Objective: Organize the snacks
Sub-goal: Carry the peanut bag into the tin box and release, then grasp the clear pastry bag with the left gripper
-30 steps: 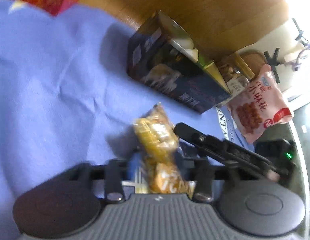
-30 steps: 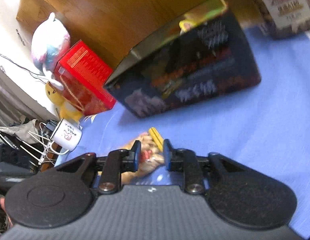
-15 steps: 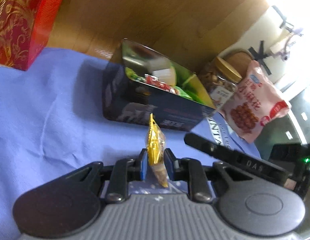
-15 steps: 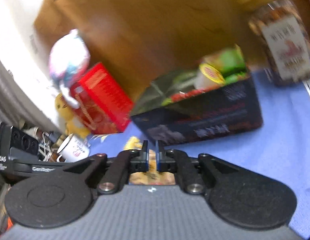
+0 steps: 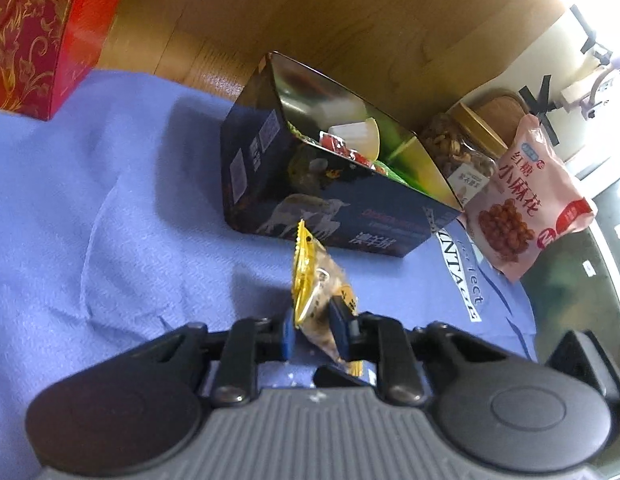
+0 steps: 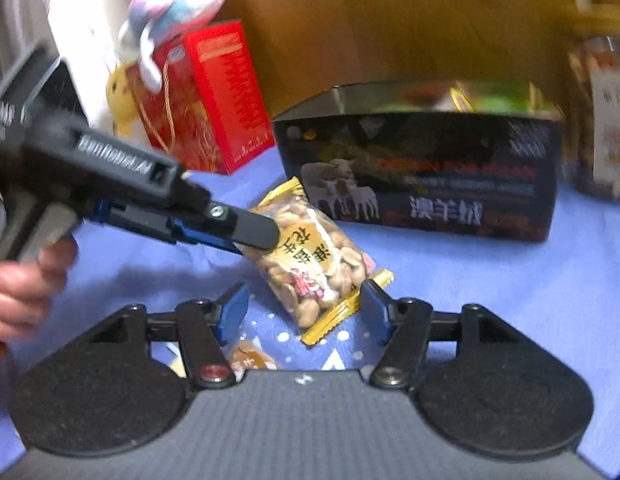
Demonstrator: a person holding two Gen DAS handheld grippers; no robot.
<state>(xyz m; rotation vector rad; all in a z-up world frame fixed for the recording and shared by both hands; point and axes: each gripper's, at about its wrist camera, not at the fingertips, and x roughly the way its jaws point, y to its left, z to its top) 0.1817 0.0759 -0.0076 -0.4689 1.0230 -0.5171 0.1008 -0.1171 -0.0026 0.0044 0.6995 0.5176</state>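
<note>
My left gripper is shut on a small clear peanut packet with gold edges, held edge-up above the blue cloth. In the right wrist view the same packet hangs from the left gripper's fingers, which reach in from the left. My right gripper is open, its jaws on either side of the packet's lower end without gripping it. The open dark snack box holding several snacks stands just beyond, also in the right wrist view.
A red gift box stands at the back left, seen too in the right wrist view with a plush toy on it. A nut jar and a pink snack bag stand right of the dark box. Another small packet lies under my right gripper.
My right gripper was shut and has opened wide. The peanut packet is now held by the left gripper alone, and it has turned a little. Both views have shifted.
</note>
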